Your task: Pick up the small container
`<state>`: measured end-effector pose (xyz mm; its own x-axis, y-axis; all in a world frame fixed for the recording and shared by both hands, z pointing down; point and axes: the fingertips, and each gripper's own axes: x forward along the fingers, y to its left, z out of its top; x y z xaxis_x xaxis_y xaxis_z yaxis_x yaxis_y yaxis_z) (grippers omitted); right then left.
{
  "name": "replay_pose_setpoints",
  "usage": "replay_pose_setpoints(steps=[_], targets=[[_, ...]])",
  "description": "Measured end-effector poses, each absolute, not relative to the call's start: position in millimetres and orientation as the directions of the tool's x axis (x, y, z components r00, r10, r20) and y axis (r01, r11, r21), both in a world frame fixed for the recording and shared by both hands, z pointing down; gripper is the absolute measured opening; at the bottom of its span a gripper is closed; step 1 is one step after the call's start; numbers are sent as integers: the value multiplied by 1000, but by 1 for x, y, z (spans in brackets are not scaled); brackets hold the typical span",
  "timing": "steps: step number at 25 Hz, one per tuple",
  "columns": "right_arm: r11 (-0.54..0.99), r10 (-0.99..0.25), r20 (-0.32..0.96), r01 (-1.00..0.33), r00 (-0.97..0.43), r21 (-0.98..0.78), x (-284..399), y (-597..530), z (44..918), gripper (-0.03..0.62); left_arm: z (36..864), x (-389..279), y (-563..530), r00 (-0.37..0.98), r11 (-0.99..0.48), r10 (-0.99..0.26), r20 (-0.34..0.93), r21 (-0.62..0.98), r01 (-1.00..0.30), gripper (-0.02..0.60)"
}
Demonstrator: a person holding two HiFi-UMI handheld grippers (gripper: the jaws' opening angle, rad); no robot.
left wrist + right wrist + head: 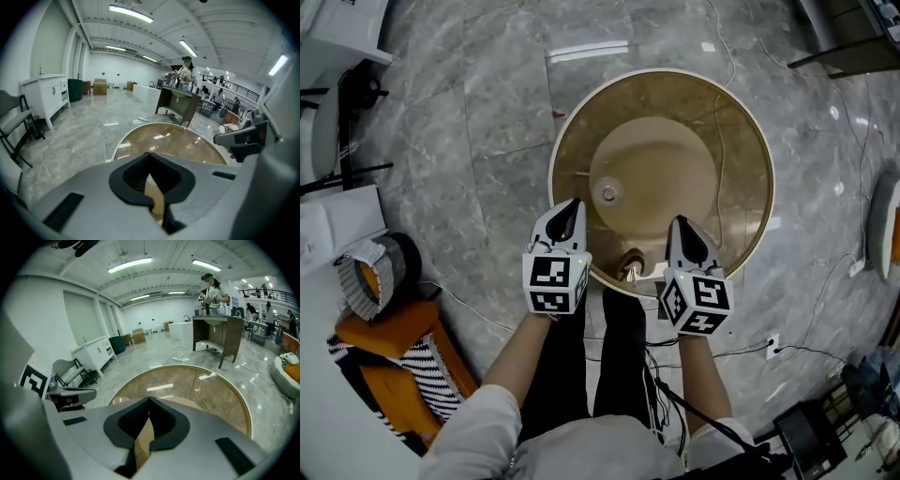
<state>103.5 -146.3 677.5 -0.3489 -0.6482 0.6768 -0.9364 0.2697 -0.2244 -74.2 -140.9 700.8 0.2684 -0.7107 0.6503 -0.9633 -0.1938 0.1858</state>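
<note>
Grey marble floor (469, 112) surrounds a round table (727, 150) with a tinted glass top. The left gripper (574, 202) has its jaws closed tip to tip with nothing between them, and so does the right gripper (680, 221). Both hang over the table's near edge at centre frame. Each carries a cube with black-and-white square markers. The small container (607, 194), a round pale thing near the table's middle, sits just above and right of the left gripper, apart from it. A small metallic item (630, 268) lies at the rim between the grippers. Cables (741, 352) trail at lower right, and orange cushions (384, 328) lie at lower left.
</note>
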Motion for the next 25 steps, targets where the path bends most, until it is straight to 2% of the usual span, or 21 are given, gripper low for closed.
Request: replay_pose_setpoints(steps=[7,15,16,18,22,25], targets=[[216,-650,685,-944,-329,-249,114,-146,705,23,722,-68,-136,295,-211,-711,638,208,-955,8],[204,-638,697,-945,-325,-254,119,-143,726,23,743,-53,-134,369,-304,-693,619,214,-928,12],[202,-637,699,-946,-324,-255,119,-142,729,23,746,-51,-132,379,-315,-690,617,216,-924,23],[193,-634,703,-946,-322,-259,120,-139,734,23,752,-46,-131,399,-337,-680,615,221,-915,105],[178,-630,708,-947,-319,-268,120,-136,744,23,764,-39,-131,428,-391,-656,621,205,-897,160],[174,-625,712,-946,-320,-272,118,-134,750,23,773,-36,-132,451,-429,-641,621,197,-881,253]])
